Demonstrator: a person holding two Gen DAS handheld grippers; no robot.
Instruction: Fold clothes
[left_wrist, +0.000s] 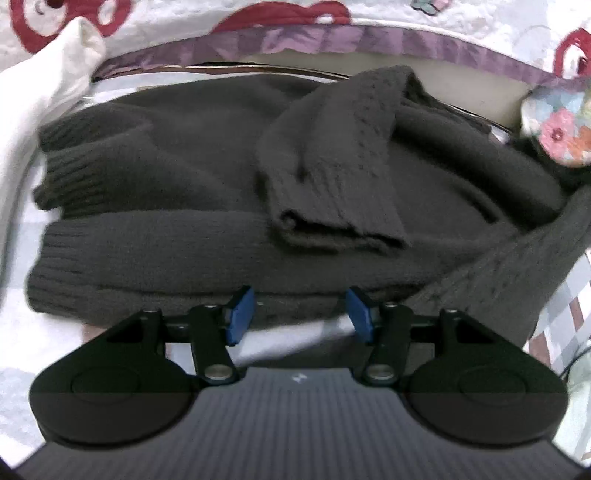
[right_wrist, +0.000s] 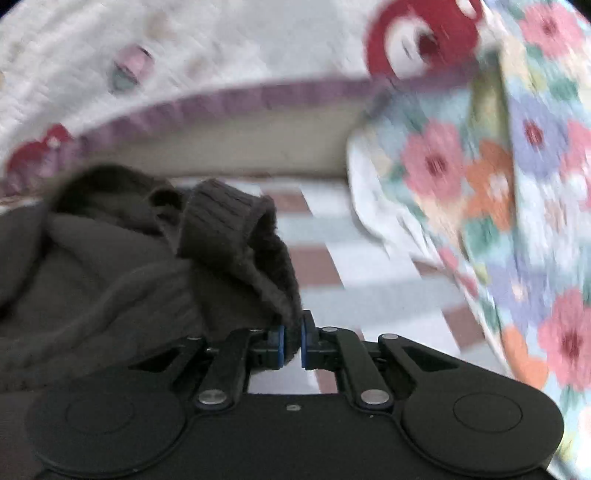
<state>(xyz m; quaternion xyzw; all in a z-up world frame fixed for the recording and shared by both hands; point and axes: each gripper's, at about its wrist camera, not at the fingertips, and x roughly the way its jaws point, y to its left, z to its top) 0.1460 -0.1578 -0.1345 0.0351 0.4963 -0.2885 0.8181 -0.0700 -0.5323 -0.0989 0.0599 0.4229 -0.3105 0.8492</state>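
Mid-fold on the dark knit sweater spread across the checked bed sheet: right gripper jaws clamped on a sleeve edge, left gripper jaws open and empty at the near hem, next likely carrying that sleeve across the body.

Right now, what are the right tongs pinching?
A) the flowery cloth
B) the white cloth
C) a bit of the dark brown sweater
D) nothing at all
C: in the right wrist view the right tongs have their blue pads shut on a fold of the dark brown sweater, while the flowery cloth hangs apart on the right.
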